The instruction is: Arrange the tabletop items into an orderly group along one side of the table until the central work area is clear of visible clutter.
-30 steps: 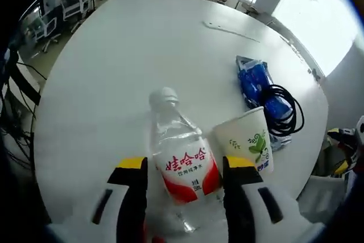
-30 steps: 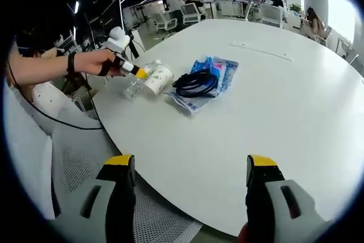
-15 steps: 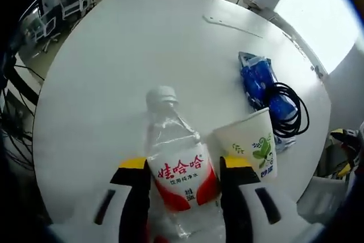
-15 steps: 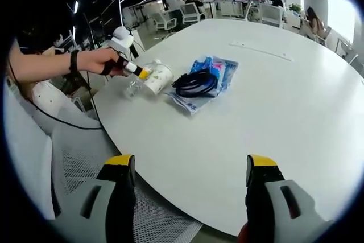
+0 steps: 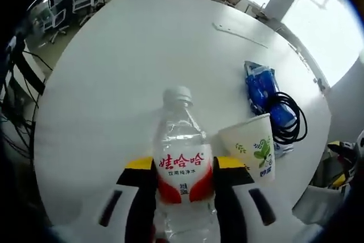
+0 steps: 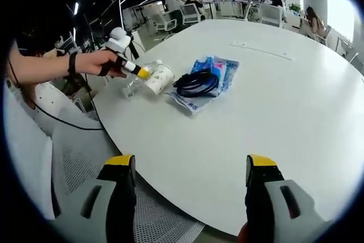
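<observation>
A clear water bottle (image 5: 183, 157) with a red label sits between my left gripper's (image 5: 185, 166) jaws, which press on both sides of the label. A white paper cup (image 5: 252, 149) with a green leaf print stands touching its right side. Beyond the cup lies a blue plastic bag (image 5: 259, 83) with a coil of black cable (image 5: 289, 116) on it. In the right gripper view a hand holds the left gripper (image 6: 135, 70) at the bottle (image 6: 133, 87) and cup (image 6: 160, 77), near the table's left edge. My right gripper (image 6: 190, 166) hangs open over the near table edge, holding nothing.
The round white table (image 6: 273, 112) is bare past the bag (image 6: 215, 71) and cable (image 6: 196, 82), apart from a thin white strip (image 6: 261, 50) far across. A mesh chair (image 6: 85, 157) stands below the near edge. Office chairs and desks fill the background.
My left jaws have drawn in onto the bottle's label, and the bottle now stands straighter in the left gripper view. The right gripper has stayed where it was.
</observation>
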`<state>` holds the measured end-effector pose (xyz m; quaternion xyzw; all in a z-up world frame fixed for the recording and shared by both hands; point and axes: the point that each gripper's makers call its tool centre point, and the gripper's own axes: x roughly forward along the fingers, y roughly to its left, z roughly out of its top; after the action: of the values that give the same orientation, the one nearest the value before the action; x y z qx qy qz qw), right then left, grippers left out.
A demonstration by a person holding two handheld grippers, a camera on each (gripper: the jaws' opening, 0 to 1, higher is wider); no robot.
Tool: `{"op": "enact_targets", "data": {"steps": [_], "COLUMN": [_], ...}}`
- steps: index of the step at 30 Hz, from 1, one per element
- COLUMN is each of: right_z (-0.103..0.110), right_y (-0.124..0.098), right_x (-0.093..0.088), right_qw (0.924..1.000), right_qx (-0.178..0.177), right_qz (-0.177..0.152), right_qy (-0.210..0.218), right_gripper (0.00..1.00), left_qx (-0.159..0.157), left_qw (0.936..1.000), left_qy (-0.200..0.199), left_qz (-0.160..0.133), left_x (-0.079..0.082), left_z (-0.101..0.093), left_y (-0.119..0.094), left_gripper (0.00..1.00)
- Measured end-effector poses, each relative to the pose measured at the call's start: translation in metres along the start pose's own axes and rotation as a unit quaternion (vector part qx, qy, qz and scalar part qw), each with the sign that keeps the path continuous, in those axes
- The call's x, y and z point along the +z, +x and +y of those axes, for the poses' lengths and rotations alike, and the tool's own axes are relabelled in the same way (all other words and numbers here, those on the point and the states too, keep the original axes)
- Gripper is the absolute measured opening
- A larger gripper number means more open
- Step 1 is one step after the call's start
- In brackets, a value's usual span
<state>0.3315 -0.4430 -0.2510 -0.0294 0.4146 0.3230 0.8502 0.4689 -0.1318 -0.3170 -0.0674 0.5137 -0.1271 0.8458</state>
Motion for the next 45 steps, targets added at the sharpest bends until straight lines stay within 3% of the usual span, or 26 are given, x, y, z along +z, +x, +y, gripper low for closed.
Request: {"op": "enact_targets", "data": {"steps": [8,45], "right_z": [0.000,0.007], "right_y": [0.000,0.003], "right_x": [-0.001,0.004], "right_qw": [1.0000,0.9998], "right_qx": [0.001,0.010], "right_qz": [-0.001,-0.013], "right_qy": [-0.002,-0.011], "right_gripper": [0.79,0.80], "left_qx": [0.000,0.024], "left_qw": [0.9999,0.9961], "left_qy": [0.008,0.013], "left_qz": [-0.011,-0.084], "left_x": [0.000,0.029], "left_z": [-0.001,0.009], "left_y": [-0.004,-0.043], "left_gripper": [0.37,0.37]}}
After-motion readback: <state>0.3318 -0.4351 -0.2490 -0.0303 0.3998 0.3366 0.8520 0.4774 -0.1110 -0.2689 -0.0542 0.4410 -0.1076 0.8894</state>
